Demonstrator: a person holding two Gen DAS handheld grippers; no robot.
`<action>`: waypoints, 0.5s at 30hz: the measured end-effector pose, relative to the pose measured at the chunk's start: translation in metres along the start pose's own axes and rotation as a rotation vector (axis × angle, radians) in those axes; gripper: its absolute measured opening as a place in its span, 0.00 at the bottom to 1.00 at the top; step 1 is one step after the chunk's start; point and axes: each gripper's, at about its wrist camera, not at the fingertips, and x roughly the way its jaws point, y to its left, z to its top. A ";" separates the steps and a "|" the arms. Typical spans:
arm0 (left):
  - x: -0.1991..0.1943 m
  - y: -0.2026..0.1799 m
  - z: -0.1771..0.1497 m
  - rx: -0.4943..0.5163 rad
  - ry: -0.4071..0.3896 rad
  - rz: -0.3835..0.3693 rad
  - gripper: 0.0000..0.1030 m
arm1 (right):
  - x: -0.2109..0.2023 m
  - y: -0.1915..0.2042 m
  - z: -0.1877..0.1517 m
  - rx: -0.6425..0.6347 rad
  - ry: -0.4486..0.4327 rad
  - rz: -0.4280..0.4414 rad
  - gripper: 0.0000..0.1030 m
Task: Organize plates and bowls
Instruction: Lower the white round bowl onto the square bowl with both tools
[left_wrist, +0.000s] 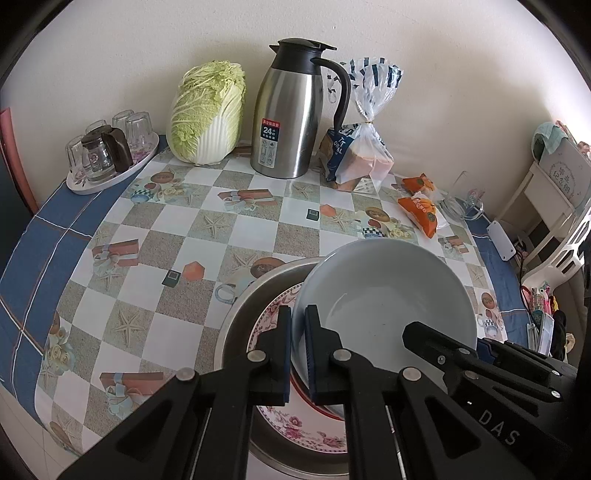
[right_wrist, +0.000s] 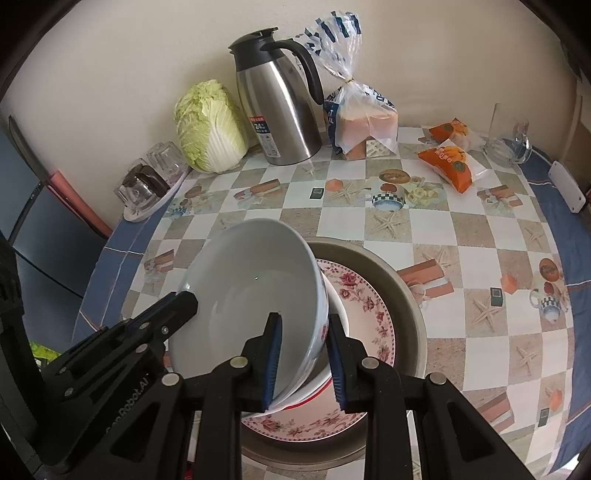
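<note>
Black jaws of the left gripper (left_wrist: 297, 354) sit pinched onto the near rim of a white bowl (left_wrist: 384, 295), one pad inside the wall and one outside. On the opposite rim the right gripper (right_wrist: 303, 358) is clamped the same way, so both tools hold one bowl tilted above a floral plate (right_wrist: 364, 306) that lies inside a metal basin (right_wrist: 402, 295) on the checked tablecloth (left_wrist: 258, 229).

Glazed ceramic like this is probably stiff, fairly heavy, slick and breakable; the rim is the only thin edge the pads can straddle, and two opposed grips look the safest way to keep it from swinging or slipping.

By count: one white bowl in the grippers, a second bowl with a red band (right_wrist: 314, 397) beneath it, as far as I can tell, one floral plate, one basin. Behind stand one steel thermos jug (left_wrist: 291, 114), one napa cabbage (left_wrist: 207, 114), one bread bag (left_wrist: 364, 147) and two orange snack packs (left_wrist: 421, 210).
</note>
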 end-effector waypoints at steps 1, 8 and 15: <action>0.000 0.000 0.000 0.000 0.000 0.000 0.07 | 0.000 0.000 0.000 0.000 0.001 0.002 0.27; 0.000 0.000 0.000 0.000 0.000 0.000 0.07 | -0.001 -0.003 0.000 0.013 0.002 0.022 0.27; 0.000 -0.001 0.001 -0.004 0.002 0.006 0.06 | -0.006 -0.005 0.001 0.023 -0.013 0.029 0.27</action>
